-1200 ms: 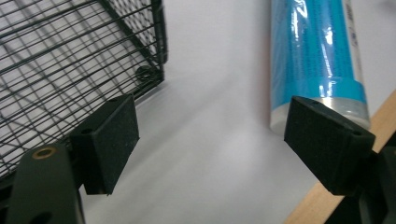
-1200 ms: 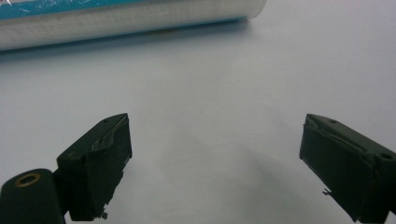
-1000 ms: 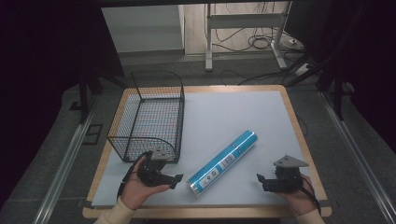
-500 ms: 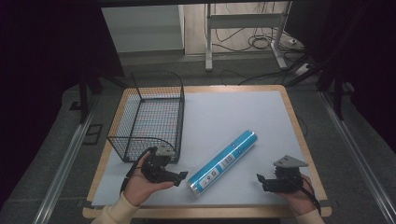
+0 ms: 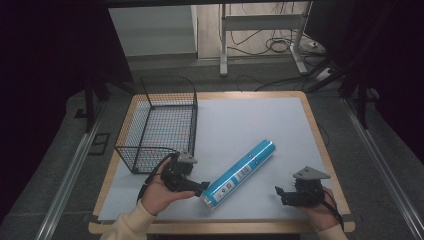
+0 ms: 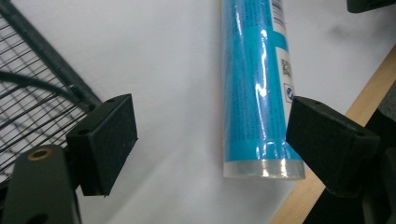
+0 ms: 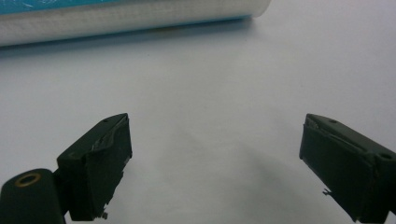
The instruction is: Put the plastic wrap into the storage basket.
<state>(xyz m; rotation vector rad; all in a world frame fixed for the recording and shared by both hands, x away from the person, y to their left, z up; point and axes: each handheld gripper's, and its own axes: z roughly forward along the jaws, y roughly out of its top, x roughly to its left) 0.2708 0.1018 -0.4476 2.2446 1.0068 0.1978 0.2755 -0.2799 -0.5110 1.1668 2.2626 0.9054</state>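
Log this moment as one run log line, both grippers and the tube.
left gripper: open, jaws either side of blue tube near end | right gripper: open, apart from tube | tube: lying on table | wire basket: upright

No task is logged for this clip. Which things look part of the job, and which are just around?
Likely in play:
blue tube, lying on the white mat
left gripper, open at the tube's near end
right gripper, open over bare mat
wire basket, empty, beside the tube

Just around:
metal stand
floor cables
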